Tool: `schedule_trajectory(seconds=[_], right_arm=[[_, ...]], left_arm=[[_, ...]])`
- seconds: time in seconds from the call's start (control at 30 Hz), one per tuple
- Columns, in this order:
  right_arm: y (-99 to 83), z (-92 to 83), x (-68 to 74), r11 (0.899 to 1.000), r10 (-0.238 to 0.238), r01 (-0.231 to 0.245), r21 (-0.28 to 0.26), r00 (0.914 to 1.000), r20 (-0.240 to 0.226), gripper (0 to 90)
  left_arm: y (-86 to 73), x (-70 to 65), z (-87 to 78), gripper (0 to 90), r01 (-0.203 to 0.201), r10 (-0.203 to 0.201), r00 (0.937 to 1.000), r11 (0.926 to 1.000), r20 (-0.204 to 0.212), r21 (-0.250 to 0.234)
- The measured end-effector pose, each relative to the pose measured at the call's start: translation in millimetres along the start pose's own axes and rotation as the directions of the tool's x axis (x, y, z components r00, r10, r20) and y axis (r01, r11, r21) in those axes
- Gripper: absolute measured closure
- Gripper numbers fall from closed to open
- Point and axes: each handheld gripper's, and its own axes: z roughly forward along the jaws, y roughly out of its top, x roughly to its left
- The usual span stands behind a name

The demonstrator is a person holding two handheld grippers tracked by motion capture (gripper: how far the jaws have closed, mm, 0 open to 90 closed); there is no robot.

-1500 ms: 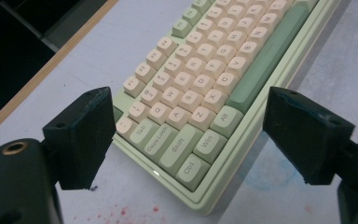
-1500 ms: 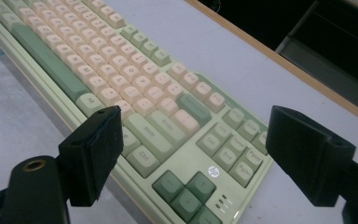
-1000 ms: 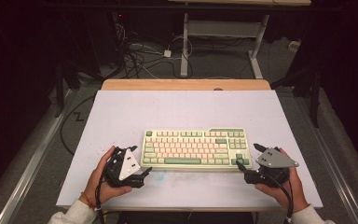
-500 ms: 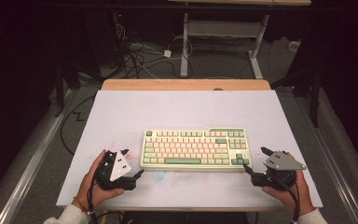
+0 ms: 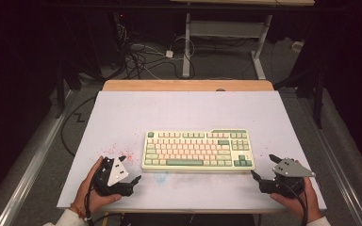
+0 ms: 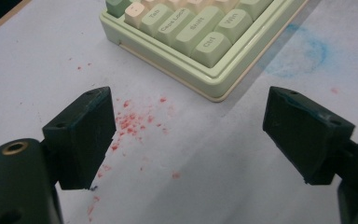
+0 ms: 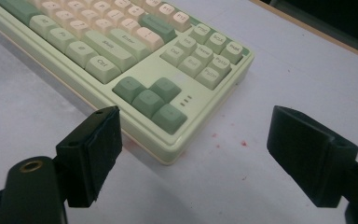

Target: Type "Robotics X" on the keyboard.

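Observation:
A pale green keyboard (image 5: 198, 149) with cream and green keys lies flat in the middle of the white table top (image 5: 193, 108). My left gripper (image 5: 131, 168) sits near the front edge, left of the keyboard's near-left corner, open and holding nothing. In the left gripper view its jaws (image 6: 189, 100) stand wide apart, with the keyboard's Ctrl corner (image 6: 205, 51) a short way ahead. My right gripper (image 5: 261, 165) is off the near-right corner, also open and holding nothing. In the right gripper view its jaws (image 7: 196, 114) frame the keyboard's arrow-key corner (image 7: 154, 100).
Red specks (image 6: 130, 119) and a faint blue smudge (image 6: 303, 51) mark the table by the left gripper. A wooden strip (image 5: 188, 85) runs along the table's far edge. Beyond it are cables (image 5: 146, 56) and desk legs (image 5: 187, 47) on the floor.
Both grippers have drawn back from the keyboard's two ends toward the table's near edge. The keyboard has stayed where it was.

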Motion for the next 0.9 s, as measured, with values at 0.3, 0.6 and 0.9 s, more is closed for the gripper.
schedule_trajectory(seconds=[0.3, 0.6, 0.9], right_arm=[[3.6, -3.2, 6.4, 1.0, -0.016, 0.017, -0.016, 0.9999, 0.005, 18.3], [6.5, -1.0, 9.2, 0.999, -0.043, 0.043, -0.001, 0.9987, 0.029, 18.2], [6.5, -0.3, 10.0, 0.998, -0.059, 0.059, 0.007, 0.9973, 0.042, 18.2]], left_arm=[[-0.1, 0.6, -3.4, 15.5, -0.004, 0.004, 1.0, 0.9998, -0.003, -0.018], [-0.4, 1.4, 1.3, 15.5, -0.011, 0.011, 0.9999, 0.9999, 0.007, 0.002], [-0.8, 1.0, 4.5, 15.5, -0.013, 0.013, 0.9998, 0.9998, 0.016, 0.012]])
